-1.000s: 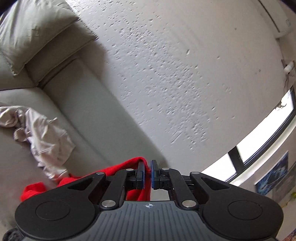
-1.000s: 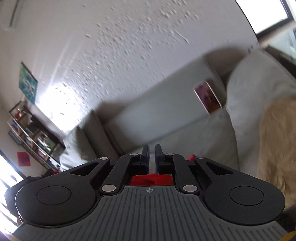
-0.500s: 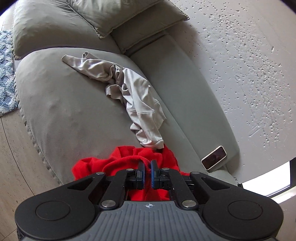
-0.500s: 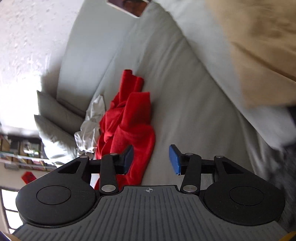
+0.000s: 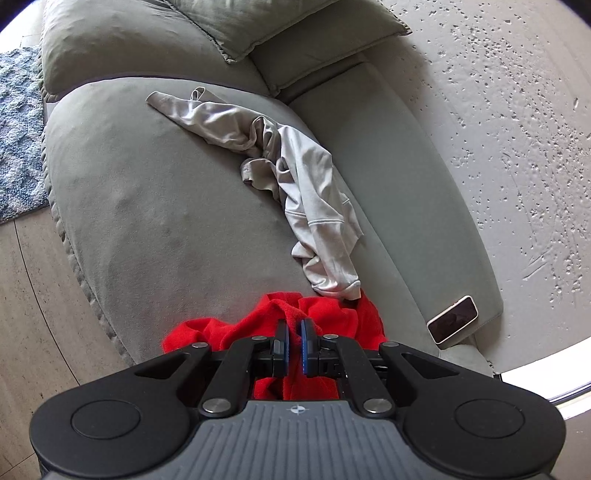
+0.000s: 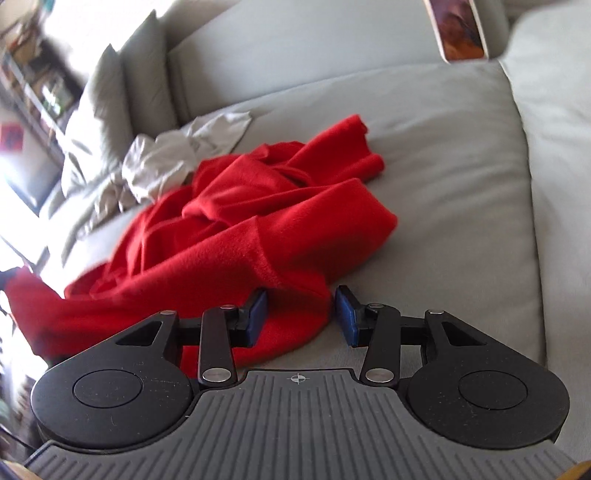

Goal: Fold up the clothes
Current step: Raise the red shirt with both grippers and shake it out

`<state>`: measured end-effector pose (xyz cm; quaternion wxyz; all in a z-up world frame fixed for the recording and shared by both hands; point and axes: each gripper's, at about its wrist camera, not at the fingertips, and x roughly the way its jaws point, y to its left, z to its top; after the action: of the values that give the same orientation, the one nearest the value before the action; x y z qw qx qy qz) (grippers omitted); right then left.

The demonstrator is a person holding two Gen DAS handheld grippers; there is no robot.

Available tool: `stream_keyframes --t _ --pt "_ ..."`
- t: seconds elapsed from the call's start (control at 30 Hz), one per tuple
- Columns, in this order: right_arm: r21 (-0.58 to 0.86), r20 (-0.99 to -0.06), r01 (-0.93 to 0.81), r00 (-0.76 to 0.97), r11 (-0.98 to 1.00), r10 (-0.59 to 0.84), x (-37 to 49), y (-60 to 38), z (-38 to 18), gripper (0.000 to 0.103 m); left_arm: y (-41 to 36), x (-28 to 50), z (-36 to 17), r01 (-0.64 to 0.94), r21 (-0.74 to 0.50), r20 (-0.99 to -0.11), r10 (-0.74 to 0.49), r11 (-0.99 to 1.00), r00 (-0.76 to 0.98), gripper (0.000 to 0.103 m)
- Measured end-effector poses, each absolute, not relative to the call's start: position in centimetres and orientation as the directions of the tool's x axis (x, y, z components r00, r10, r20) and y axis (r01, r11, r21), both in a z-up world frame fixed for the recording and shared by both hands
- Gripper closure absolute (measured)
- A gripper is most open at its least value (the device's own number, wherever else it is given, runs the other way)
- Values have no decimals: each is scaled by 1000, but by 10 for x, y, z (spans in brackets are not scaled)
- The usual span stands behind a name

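The red garment (image 6: 236, 236) lay rumpled in a heap on the sofa seat (image 6: 461, 177), its folds twisted over one another, with one end reaching toward the backrest and a broad flap spread toward the near edge. It looked like thick fleece: soft, limp, light, probably grippy rather than slippery, and likely to sag and drag its own bulk when lifted by one point. A hem or corner would have been the best place to take it, so the cloth could hang open and be spread flat before folding; a pinch in the middle of the heap would only have carried the tangle along.

The left tool (image 5: 293, 345) was clamped on a ridge of the red cloth (image 5: 325, 314), its blue pads almost together with fabric between them. The right tool (image 6: 301, 314) stood wide apart, gripping nothing, with the near flap of the garment lying between its jaws and against the left pad.

Just beyond the red heap, touching it, lay a crumpled grey garment (image 5: 310, 199), not yet folded. A phone (image 5: 452, 319) leaned against the backrest to the right. A cushion (image 5: 266, 22) sat at the far end, and a blue rug (image 5: 18, 133) showed on the floor.
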<state>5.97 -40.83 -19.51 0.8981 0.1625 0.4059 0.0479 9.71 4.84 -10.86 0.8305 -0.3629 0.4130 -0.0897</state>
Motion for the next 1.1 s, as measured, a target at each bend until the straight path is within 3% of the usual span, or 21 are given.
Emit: stream_keyframes --t 0.07,0.17,0.27,0.33,0.57,0.73,0.87,0.97,1.1 --pt "301 -731 63 656 952 188 55 -407 -191 80 49 97 -110 -153 -678 -621 -449 719 642 99" --pt "402 -729 152 649 903 216 48 -419 -191 95 51 96 -112 -159 -683 -621 -451 713 641 99" --pt "593 -682 294 678 750 274 37 -440 -191 97 55 93 -111 -164 -693 -614 -456 702 644 99" --pt "712 -595 315 745 628 301 26 -451 -182 97 57 90 -107 -160 -706 -601 -464 690 650 99" --pt "906 -235 117 938 408 255 -3 -478 -77 98 59 84 -59 -55 -811 -443 -552 582 706 99" --pt "826 70 -142 986 545 151 -44 -479 59 98 40 74 51 287 -823 -105 -627 490 772 99" --pt "561 362 -255 931 787 44 -120 -451 158 98 31 41 135 530 -711 157 -630 462 760 99" --pt "472 334 -193 942 860 29 -143 -438 199 98 25 24 171 566 -654 219 -591 502 776 99" --pt "362 429 -199 903 911 27 -190 -423 248 98 28 5 205 656 -630 351 -601 416 718 100"
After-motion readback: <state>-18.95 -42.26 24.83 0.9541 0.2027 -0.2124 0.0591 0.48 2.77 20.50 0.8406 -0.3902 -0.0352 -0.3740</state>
